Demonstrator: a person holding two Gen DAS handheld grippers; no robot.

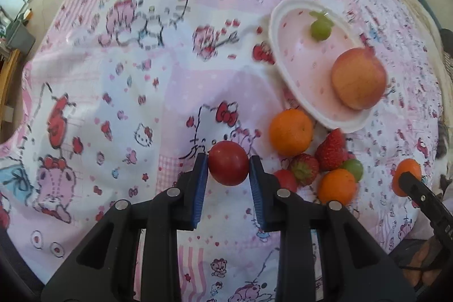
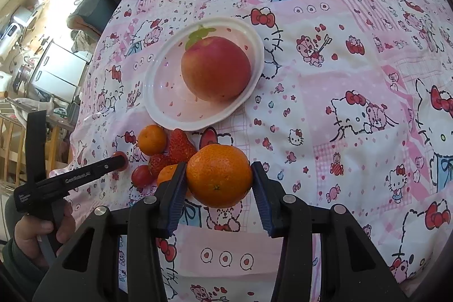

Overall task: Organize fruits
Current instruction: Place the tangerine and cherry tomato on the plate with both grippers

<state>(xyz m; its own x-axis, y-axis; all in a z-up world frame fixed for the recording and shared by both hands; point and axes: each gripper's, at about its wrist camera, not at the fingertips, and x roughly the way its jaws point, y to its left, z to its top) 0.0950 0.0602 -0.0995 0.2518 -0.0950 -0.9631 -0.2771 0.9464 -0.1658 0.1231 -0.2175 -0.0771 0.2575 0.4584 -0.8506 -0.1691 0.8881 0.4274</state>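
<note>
The left gripper (image 1: 228, 164) has its jaws closed on a small red tomato (image 1: 228, 162), blue pads pressing it from both sides above the pink cartoon-print cloth (image 1: 113, 92) that covers the surface. The right gripper (image 2: 218, 174) clamps a large tangerine (image 2: 219, 175) in the same way, raised over the cloth near the loose fruit.

A white plate (image 2: 158, 106) sits further back on the cloth. A peach (image 2: 216, 68) rests on it, and the left wrist view shows a green grape (image 1: 320, 30) on the plate's far side, well apart from the peach.

Just beside the plate's near rim lies a cluster of fruit: a small tangerine (image 2: 152, 139), strawberries (image 2: 181, 146), another small tomato (image 2: 142, 175), a second green grape (image 1: 354, 168), and one more tangerine (image 1: 337, 186). They touch or nearly touch one another.

A hand (image 2: 36, 231) grips the left gripper's handle at the lower left of the right wrist view.
</note>
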